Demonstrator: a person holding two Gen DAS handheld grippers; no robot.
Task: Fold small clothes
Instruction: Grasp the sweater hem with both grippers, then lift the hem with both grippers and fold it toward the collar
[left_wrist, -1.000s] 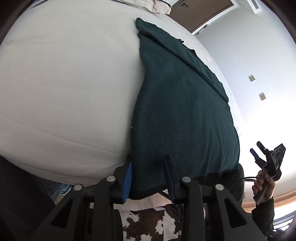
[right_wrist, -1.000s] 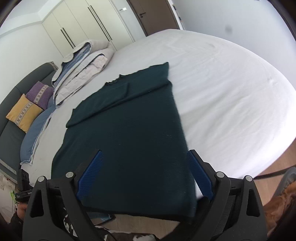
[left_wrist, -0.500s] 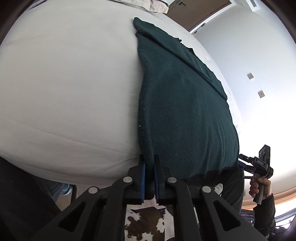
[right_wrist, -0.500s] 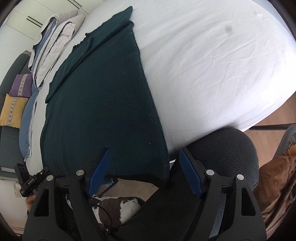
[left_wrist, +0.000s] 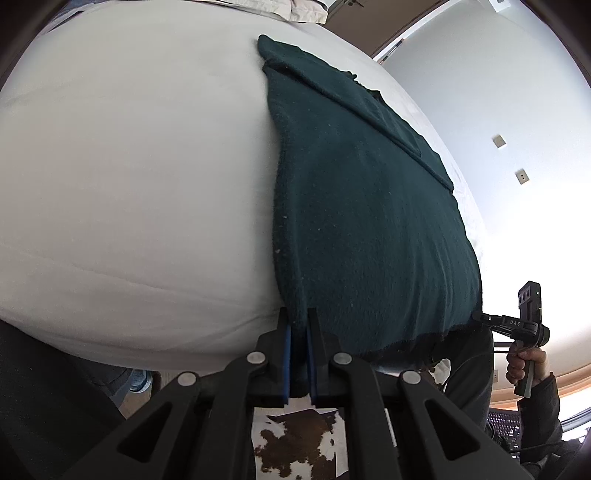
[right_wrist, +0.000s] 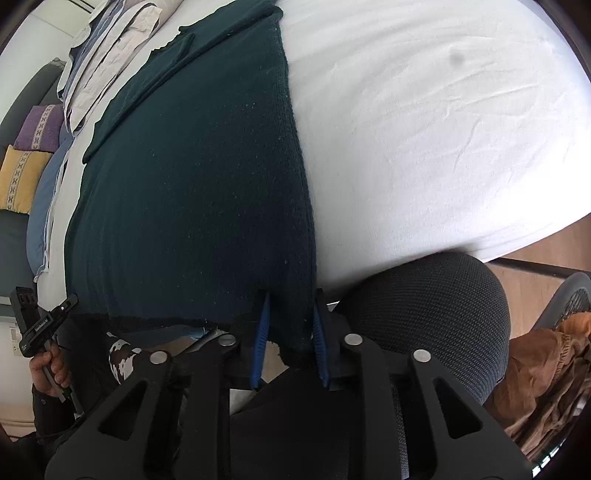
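Observation:
A dark green knit garment (left_wrist: 362, 206) lies flat on a white bed (left_wrist: 129, 166), its sleeves folded across the far end and its hem hanging over the near edge. My left gripper (left_wrist: 299, 325) is shut on the hem's left corner. In the right wrist view the garment (right_wrist: 192, 184) fills the left half. My right gripper (right_wrist: 290, 317) has its blue pads on either side of the hem's right corner, closed in on the cloth. Each gripper shows at the side of the other view, the right one (left_wrist: 524, 321) and the left one (right_wrist: 40, 321).
A black mesh chair back (right_wrist: 424, 295) sits just right of my right gripper at the bed edge. Folded bedding (right_wrist: 110, 55) and cushions (right_wrist: 26, 173) lie at the far left. A brown cloth (right_wrist: 546, 369) is at lower right. A cowhide rug (left_wrist: 295, 439) lies below.
My left gripper closed on the hem corner and holds it. My right gripper dropped to the bed edge and its jaws closed from wide open onto the right hem corner.

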